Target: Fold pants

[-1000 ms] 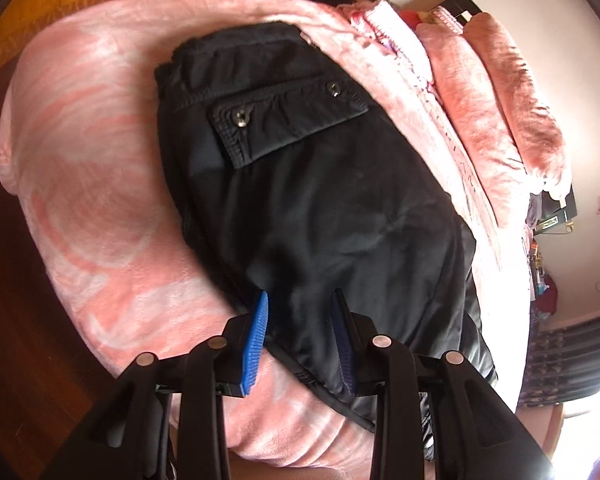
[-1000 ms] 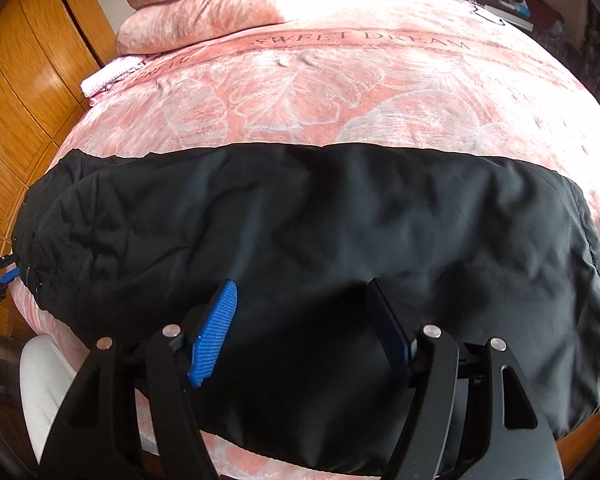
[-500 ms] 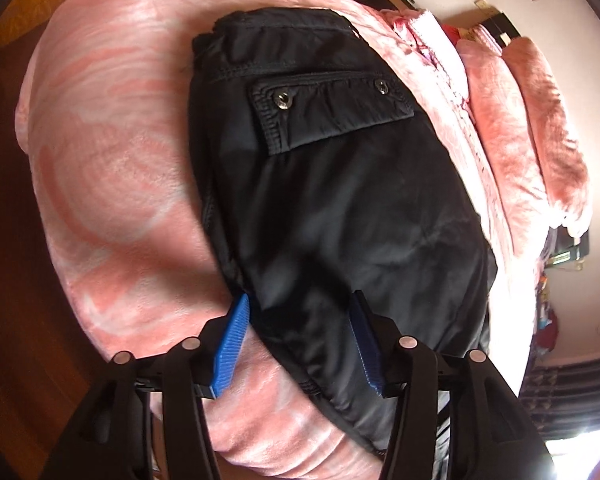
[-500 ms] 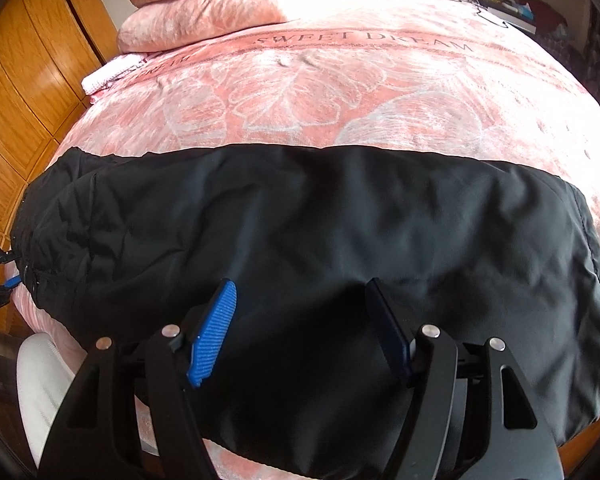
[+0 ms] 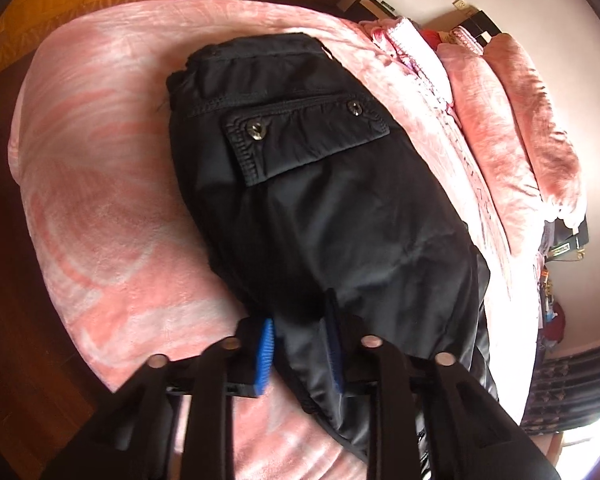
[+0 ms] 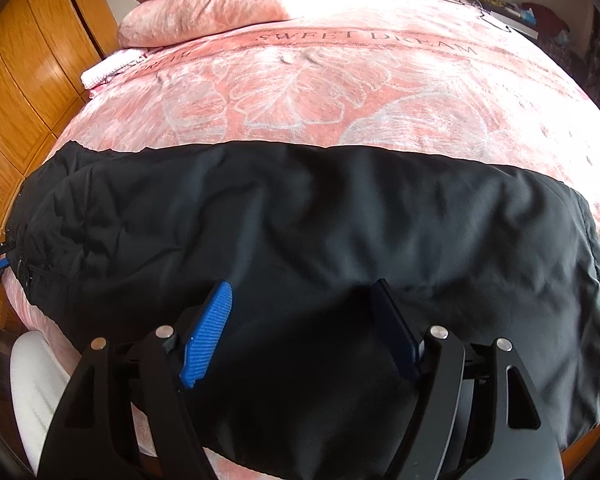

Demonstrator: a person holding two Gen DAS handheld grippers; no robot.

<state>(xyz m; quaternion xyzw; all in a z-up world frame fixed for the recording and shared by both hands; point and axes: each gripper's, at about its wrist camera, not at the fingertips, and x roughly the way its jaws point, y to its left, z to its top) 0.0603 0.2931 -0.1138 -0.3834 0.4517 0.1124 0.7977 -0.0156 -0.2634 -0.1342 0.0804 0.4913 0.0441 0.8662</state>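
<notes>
- One pair of black pants (image 5: 332,200) lies flat along the near edge of a bed, on a pink blanket (image 5: 100,184); in the right wrist view the same pants (image 6: 300,216) stretch across the whole width of the picture.
- A flap pocket (image 5: 304,140) with two metal snaps faces up near the far end of the garment in the left wrist view.
- The left gripper (image 5: 300,344) has just been closing, and its blue pads now pinch a fold of the black cloth at the near edge.
- The right gripper (image 6: 304,328) sits low over the pants with its jaws held wide apart; cloth lies between the pads, and they do not press on it.
- The blanket (image 6: 320,92) carries a pale leaf pattern and the words "SWEET DREAM".
- Pink pillows (image 6: 220,4) are stacked at the far end of the bed, beside wooden wardrobe doors (image 6: 28,64).
</notes>
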